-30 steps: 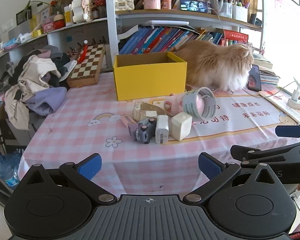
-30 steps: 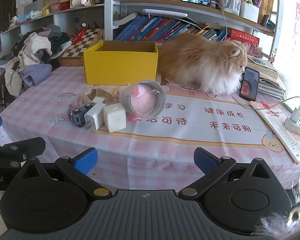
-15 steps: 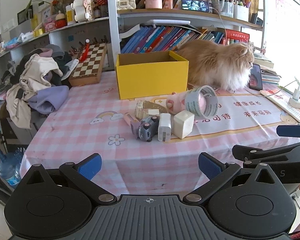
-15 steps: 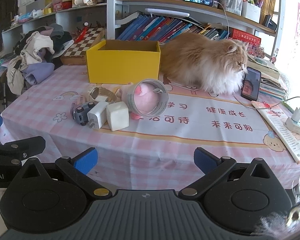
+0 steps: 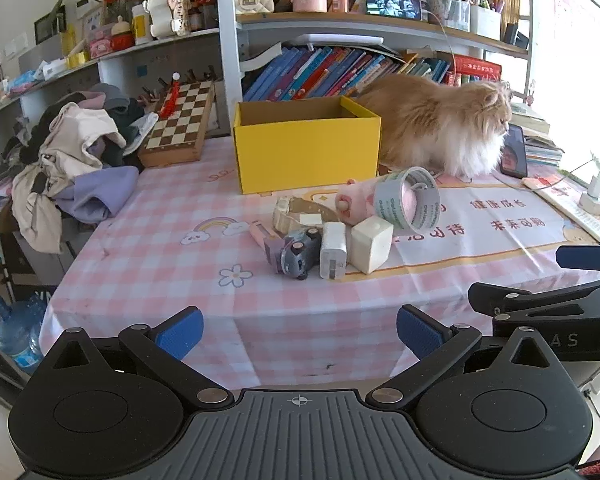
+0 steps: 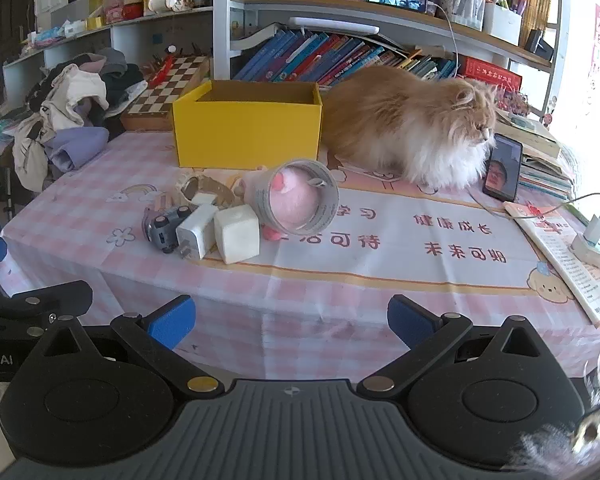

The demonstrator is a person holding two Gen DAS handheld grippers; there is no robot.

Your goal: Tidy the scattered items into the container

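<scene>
**A:** Both tools have drawn a little nearer the pink checked worktop [image 5: 148, 264] over the last second; the pile of oddments sits slightly larger in each view than it did. What do we make of that?

**B:** We read it as the approach, nothing more. Nothing on the worktop has shifted and nothing is in the yellow box [image 5: 306, 148] yet, as far as its visible inside shows. The sorting has not begun.

**A:** And where do the things lie?

**B:** Bunched together just in front of the box: a tape roll [image 5: 414, 204] leaning over a pink plush toy [image 5: 354, 202], a white cube [image 5: 372, 244], a white charger [image 5: 333, 250] touching it, a small grey toy car [image 5: 298, 254] beside that, and a beige watch [image 5: 294, 212] behind. A long-haired orange cat [image 6: 412, 132] stands right beside the box, on its right.

**A:** How are we holding the tools?

**B:** The left gripper [image 5: 299, 332] hangs short of the worktop's near edge, level, aimed at the car and charger; its fingers [image 5: 180, 330] are spread wide with nothing between them. The right gripper [image 6: 290, 322] sits alongside at much the same height, pointed more at the cube and tape, fingers [image 6: 410, 318] equally wide apart and empty.

**A:** Any worry?

**B:** In our judgement, the cat: it stands close enough to the box to get in the way of a drop.
</scene>
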